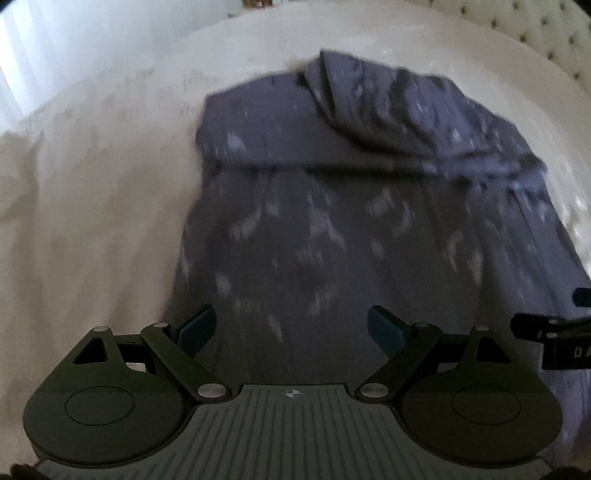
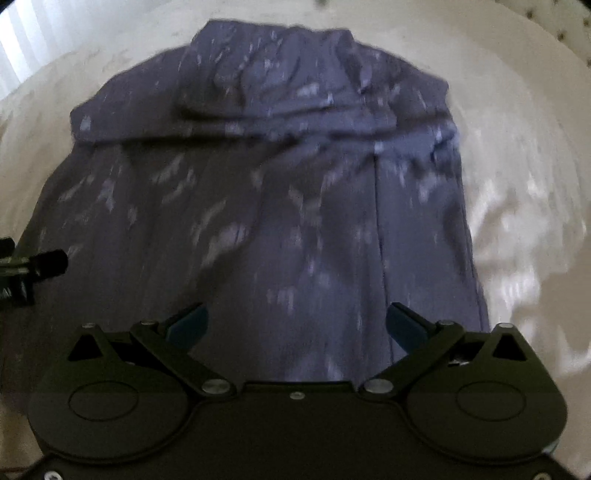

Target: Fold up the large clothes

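Observation:
A large dark purple-grey garment (image 1: 332, 229) with pale flecks lies spread on a white bed (image 1: 92, 206). Its far part is folded back over the body in a bunched layer (image 1: 399, 122). It also fills the right wrist view (image 2: 258, 206). My left gripper (image 1: 291, 328) is open and empty, above the garment's near left part. My right gripper (image 2: 295, 325) is open and empty, above the near right part. The right gripper's tip shows at the right edge of the left wrist view (image 1: 546, 332). The left gripper's tip shows at the left edge of the right wrist view (image 2: 33, 266). Both views are motion-blurred.
White bedding (image 2: 517, 229) lies rumpled to the right of the garment. A tufted cream headboard (image 1: 546, 33) stands at the far right. A bright curtained window (image 1: 22, 66) is at the far left.

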{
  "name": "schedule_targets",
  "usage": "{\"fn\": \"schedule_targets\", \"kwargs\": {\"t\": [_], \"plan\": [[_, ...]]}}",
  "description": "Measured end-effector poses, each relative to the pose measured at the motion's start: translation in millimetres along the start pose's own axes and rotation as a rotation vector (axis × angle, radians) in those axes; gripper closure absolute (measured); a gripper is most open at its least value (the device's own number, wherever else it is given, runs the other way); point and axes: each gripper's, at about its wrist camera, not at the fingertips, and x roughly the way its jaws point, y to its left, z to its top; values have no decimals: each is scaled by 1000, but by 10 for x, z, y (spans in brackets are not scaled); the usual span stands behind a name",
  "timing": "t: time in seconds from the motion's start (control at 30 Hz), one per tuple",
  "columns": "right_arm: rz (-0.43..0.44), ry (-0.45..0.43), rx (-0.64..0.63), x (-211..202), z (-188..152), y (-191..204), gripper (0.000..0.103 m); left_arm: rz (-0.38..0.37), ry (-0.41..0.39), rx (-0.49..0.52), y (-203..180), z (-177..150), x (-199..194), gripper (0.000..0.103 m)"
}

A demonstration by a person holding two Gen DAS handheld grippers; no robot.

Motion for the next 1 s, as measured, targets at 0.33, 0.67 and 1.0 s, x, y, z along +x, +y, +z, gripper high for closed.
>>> {"fn": "schedule_targets", "kwargs": {"t": [0.33,0.67,1.0], "plan": [[-48,107,-25,-165,-513,51,1,1,70,13,-102,-596,-166,14],[-10,118,18,-263,-843,36,1,35,133,-14,-12,-918,-148,14],[-44,14,153,-462,-1072,-339,1,98,41,-71,300,-1013,-379,14]]}}
